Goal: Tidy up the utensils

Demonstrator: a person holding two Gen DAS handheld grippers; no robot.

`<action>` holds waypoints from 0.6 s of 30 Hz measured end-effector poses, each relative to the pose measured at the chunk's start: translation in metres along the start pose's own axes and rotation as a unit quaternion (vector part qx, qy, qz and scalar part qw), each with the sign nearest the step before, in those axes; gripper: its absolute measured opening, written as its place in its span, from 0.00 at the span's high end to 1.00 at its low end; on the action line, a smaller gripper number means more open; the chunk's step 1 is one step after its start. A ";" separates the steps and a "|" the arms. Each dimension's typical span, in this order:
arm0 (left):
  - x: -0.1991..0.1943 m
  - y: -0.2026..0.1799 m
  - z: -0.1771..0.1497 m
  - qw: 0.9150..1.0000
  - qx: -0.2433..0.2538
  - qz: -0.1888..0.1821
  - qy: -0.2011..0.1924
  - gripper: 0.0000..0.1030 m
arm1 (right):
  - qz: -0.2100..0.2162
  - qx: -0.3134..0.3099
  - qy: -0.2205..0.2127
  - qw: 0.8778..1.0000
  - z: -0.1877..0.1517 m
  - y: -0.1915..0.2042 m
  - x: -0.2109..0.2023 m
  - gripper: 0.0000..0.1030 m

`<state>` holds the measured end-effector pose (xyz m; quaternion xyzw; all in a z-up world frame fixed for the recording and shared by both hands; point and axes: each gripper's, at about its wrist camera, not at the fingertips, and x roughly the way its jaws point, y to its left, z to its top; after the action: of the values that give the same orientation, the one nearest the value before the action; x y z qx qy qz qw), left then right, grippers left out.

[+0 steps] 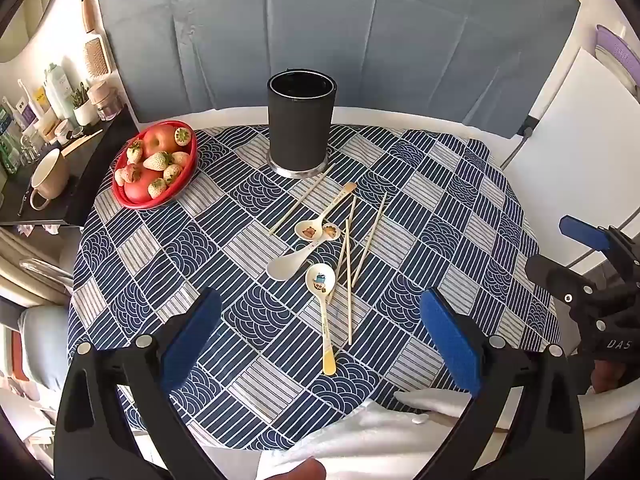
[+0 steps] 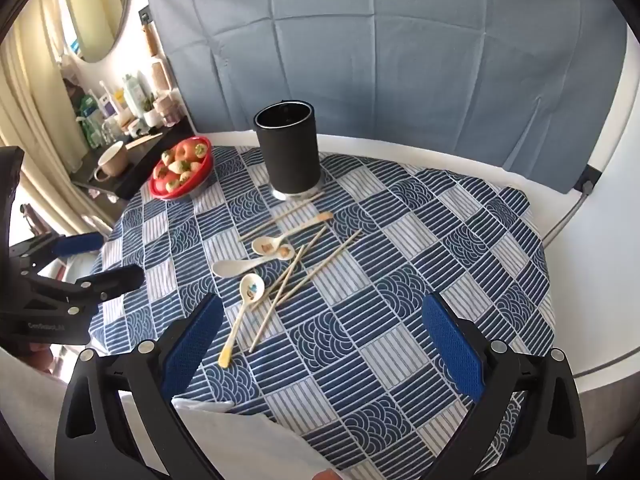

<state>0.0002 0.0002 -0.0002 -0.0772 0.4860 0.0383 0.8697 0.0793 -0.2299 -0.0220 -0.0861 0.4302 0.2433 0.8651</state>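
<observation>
Left gripper [image 1: 320, 336] and right gripper [image 2: 322, 340] both hover spread wide and empty above spoons [image 1: 322, 304] and chopsticks [image 1: 349, 280] lying near the black holder [image 1: 301, 126].

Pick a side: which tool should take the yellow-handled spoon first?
Left, likely. The yellow-handled spoon lies centred between the open left tool; from the right tool it sits off toward the left finger.

Black holder's [image 1: 301, 120] inside too dark, shelf bottles' [image 1: 24, 116] labels too small to read
</observation>
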 end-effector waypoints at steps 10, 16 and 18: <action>0.000 0.000 0.000 1.000 0.002 0.002 -0.001 0.06 | 0.002 0.003 0.001 1.000 0.001 -0.004 0.001 0.07; 0.002 -0.001 -0.003 1.000 0.004 0.003 -0.003 0.06 | 0.001 0.003 0.002 1.000 0.000 0.001 0.000 0.07; -0.001 -0.001 -0.003 1.000 0.004 0.003 -0.002 0.06 | 0.000 0.002 0.002 1.000 0.000 0.001 0.000 0.07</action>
<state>-0.0026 -0.0011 -0.0007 -0.0725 0.4842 0.0392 0.8711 0.0793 -0.2289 -0.0220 -0.0845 0.4329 0.2426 0.8641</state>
